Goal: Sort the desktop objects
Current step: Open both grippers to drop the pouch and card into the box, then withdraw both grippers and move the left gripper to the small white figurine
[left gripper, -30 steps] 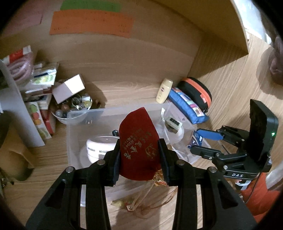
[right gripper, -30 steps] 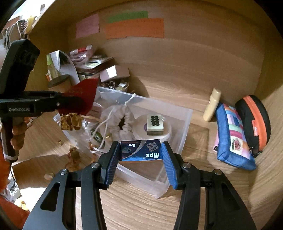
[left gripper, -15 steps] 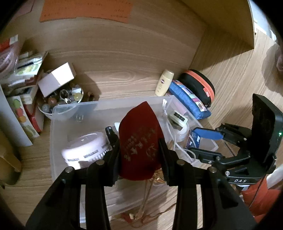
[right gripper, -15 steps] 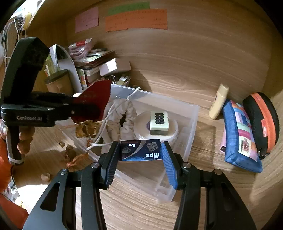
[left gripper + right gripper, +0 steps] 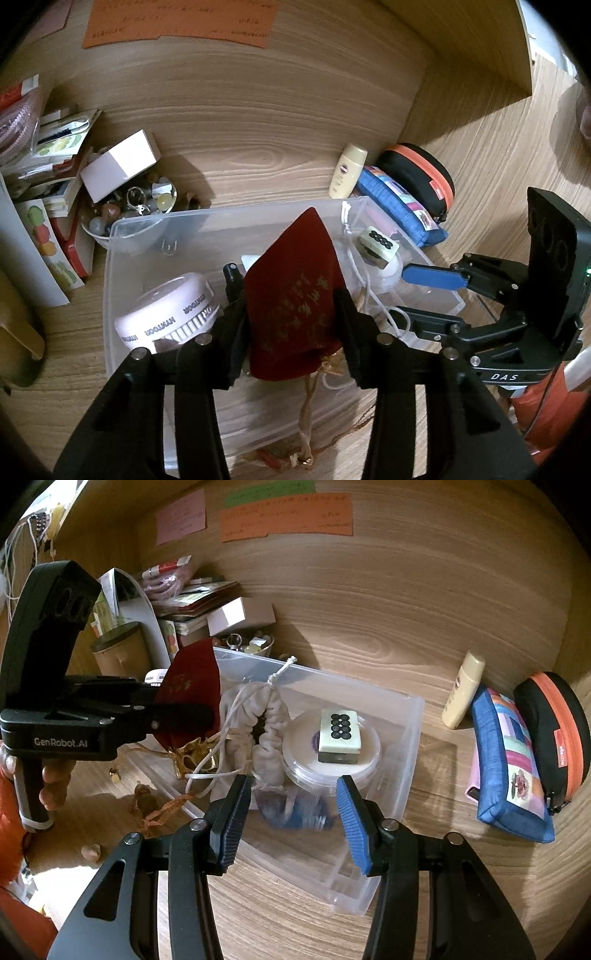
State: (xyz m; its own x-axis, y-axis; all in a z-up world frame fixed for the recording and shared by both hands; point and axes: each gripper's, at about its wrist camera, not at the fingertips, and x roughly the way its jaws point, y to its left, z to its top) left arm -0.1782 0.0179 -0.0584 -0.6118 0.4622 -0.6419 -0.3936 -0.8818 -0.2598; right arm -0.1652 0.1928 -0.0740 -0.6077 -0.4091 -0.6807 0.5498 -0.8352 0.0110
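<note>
Though just easing apart, the left gripper's (image 5: 290, 300) jaws pinch a soft, light red velvet pouch (image 5: 293, 258) mid-body. The right gripper (image 5: 292, 781) gapes empty.

The left gripper (image 5: 291, 314) has a red pouch (image 5: 295, 295) between its fingers (image 5: 236, 332), whose jaws have just been opening, above a clear plastic bin (image 5: 136, 229) on the bench (image 5: 258, 147). A white round case (image 5: 166, 314) lies in the bin's left part.
</note>
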